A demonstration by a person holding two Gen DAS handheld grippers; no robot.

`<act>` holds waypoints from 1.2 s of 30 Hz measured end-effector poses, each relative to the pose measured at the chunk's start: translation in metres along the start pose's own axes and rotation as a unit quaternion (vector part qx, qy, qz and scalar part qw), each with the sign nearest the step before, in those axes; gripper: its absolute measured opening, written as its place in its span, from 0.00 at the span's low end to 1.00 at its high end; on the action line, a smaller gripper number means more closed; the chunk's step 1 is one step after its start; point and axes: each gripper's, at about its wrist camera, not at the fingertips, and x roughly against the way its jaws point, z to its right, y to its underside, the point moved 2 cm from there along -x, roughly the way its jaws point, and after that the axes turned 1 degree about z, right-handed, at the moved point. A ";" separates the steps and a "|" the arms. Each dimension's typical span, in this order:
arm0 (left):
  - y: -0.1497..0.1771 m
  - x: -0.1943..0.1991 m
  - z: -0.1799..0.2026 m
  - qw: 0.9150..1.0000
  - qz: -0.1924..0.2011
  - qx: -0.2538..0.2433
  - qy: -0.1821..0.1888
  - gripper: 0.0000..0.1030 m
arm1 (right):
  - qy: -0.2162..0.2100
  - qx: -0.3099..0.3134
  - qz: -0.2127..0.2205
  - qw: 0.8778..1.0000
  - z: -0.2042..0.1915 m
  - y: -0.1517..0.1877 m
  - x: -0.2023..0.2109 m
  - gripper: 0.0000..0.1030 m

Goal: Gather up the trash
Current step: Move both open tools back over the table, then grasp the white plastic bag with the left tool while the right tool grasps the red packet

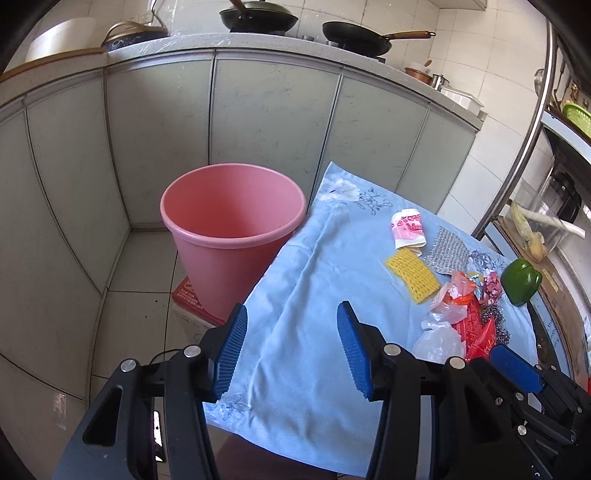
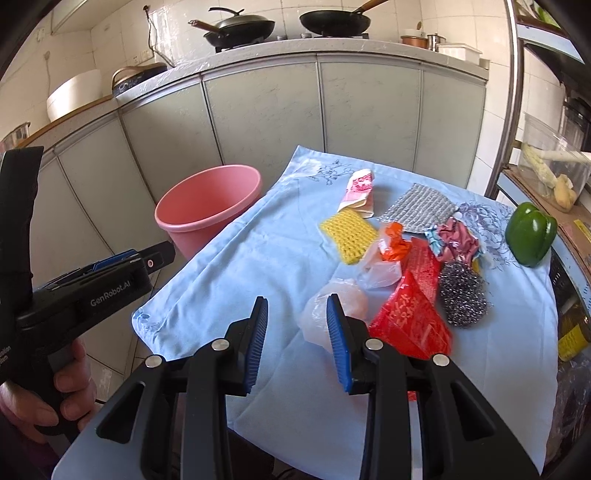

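Your left hand-held gripper (image 1: 291,325) hangs with its ribbed blue pads spread wide over bare, wrinkled pale-blue cloth (image 1: 306,369), nothing between them; your right hand-held gripper (image 2: 297,317) holds its pads parted by a narrower gap, also pinching nothing. Just beyond the right one's right pad lies a crumpled clear plastic bag (image 2: 345,295), and beside that a shiny red wrapper (image 2: 410,317) with white print too creased to read. Behind them sit a coiled steel-wool scrubber (image 2: 461,291), an orange-and-clear scrap of film (image 2: 393,243), a knobbly yellow sponge (image 2: 347,230), a flat silver mesh pad (image 2: 421,208), a crushed pink foil wrapper (image 2: 458,240) and a white-and-pink paper packet (image 2: 360,192) whose lettering is illegible. A glossy green bell pepper (image 2: 532,232) rests at the cloth's far right edge. The whole litter lies well to the right of your left hand-held gripper. A smooth, round pink plastic bin (image 1: 232,229) stands off the cloth's left edge on a red-printed box (image 1: 188,295), in front of pale grey cabinet doors (image 1: 273,114). In the right wrist view, "GenRobot.AI" reads in white on the black body of the left hand-held gripper, a hand (image 2: 55,391) around its handle. Two dark pans (image 2: 243,27) sit on the counter (image 2: 258,50) above.
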 end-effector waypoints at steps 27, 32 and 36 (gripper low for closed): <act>0.001 -0.005 -0.006 1.000 -0.005 0.006 -0.010 0.48 | -0.005 0.007 -0.012 1.000 -0.006 -0.002 -0.010 0.33; 0.001 -0.004 -0.005 1.000 -0.004 0.003 -0.010 0.48 | -0.004 0.008 -0.011 1.000 -0.006 -0.002 -0.010 0.33; 0.001 -0.004 -0.005 1.000 -0.004 0.000 -0.011 0.48 | -0.002 0.008 -0.011 1.000 -0.005 -0.002 -0.009 0.33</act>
